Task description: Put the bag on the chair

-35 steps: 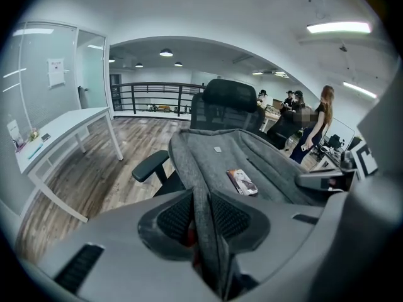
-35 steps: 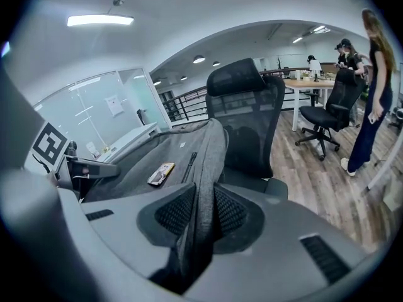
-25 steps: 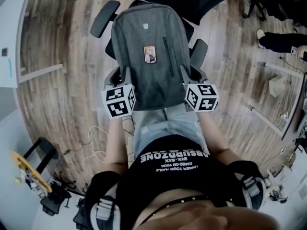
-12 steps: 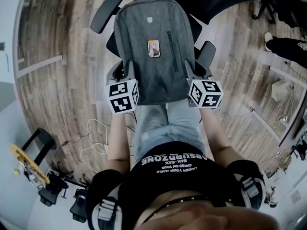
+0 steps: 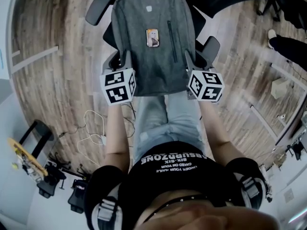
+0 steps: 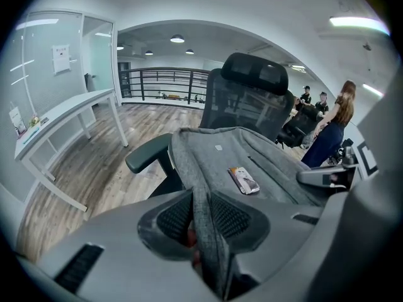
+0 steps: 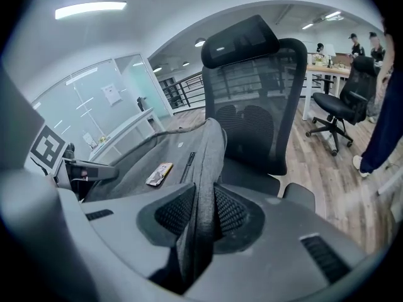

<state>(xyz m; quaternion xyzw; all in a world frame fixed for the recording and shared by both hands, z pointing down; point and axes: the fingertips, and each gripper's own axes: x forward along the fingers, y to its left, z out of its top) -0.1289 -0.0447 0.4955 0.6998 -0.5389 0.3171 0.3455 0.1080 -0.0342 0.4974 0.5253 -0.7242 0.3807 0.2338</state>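
Evidently the step in hand is the lowering: the bag (image 5: 152,13) hangs face-up between the two grippers, over the seat of the chair (image 7: 264,106), its far end toward the backrest; whether it already touches the seat I cannot tell. The left gripper (image 6: 200,212) pinches a fold of the bag's left edge between its ribbed pads, and the right gripper (image 7: 203,209) pinches the right edge likewise, both sets of jaws narrowed onto cloth. To do it well, I would bring both sides down level and together so the bag does not tip. I would push it toward the backrest until its near edge, which overhangs toward the person's legs, is over the seat. I would let go only once the weight rests. The left armrest (image 5: 101,4) and right armrest (image 5: 211,44) stand just beside the bag's sides, so there is little room sideways; the grippers should back out toward the person. A card (image 5: 153,37) lies on the bag and might slide if it tilts. Open floor (image 5: 62,90) lies on either side; cables (image 5: 93,135) lie well apart from the chair.
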